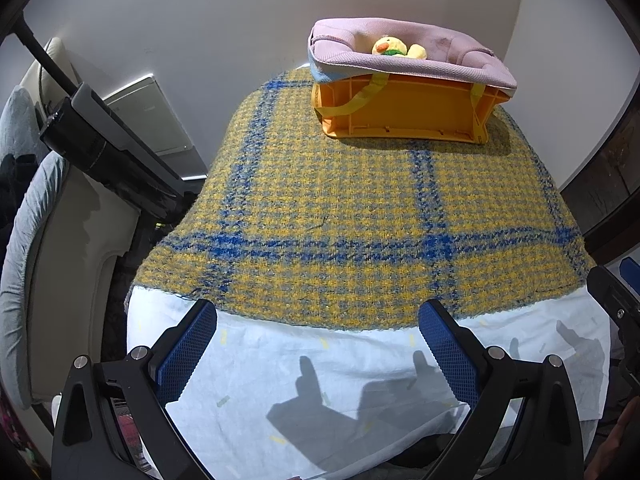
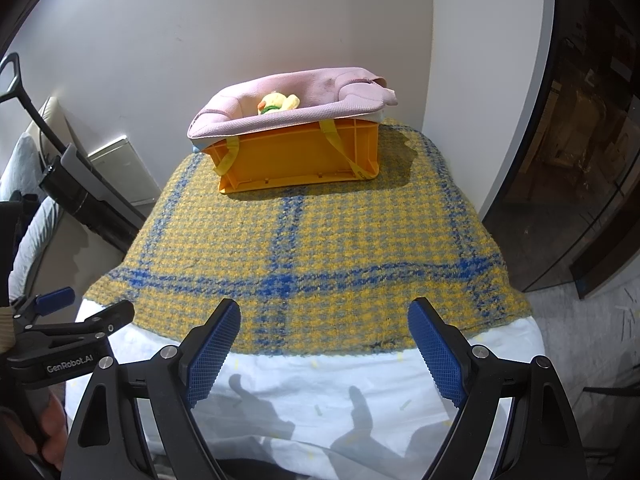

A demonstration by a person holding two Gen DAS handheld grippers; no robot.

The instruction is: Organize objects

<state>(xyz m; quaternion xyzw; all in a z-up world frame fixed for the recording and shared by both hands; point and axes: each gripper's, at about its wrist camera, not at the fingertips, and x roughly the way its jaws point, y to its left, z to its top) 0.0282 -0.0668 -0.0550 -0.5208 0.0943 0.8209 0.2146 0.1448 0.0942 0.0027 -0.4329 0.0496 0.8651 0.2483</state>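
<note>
Left wrist view: the left gripper (image 1: 316, 344) hovers with fingers spread wide over the surface's near edge. The right gripper (image 2: 324, 344) is likewise spread, empty. An orange crate (image 1: 404, 108) holding a pink bag (image 1: 400, 68) sits at the far edge.

A yellow-and-grey houndstooth blanket (image 1: 360, 208) with blue checks is covering pale blue sheeting (image 1: 340, 392); an orange crate (image 1: 404, 112) is wearing pink fabric (image 1: 400, 66), cradling a yellow duckling plush (image 1: 394, 47).

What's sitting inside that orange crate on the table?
A pink fabric bag fills the orange crate, and a yellow plush duck pokes out. Anything deeper inside is hidden by the bag.
</note>
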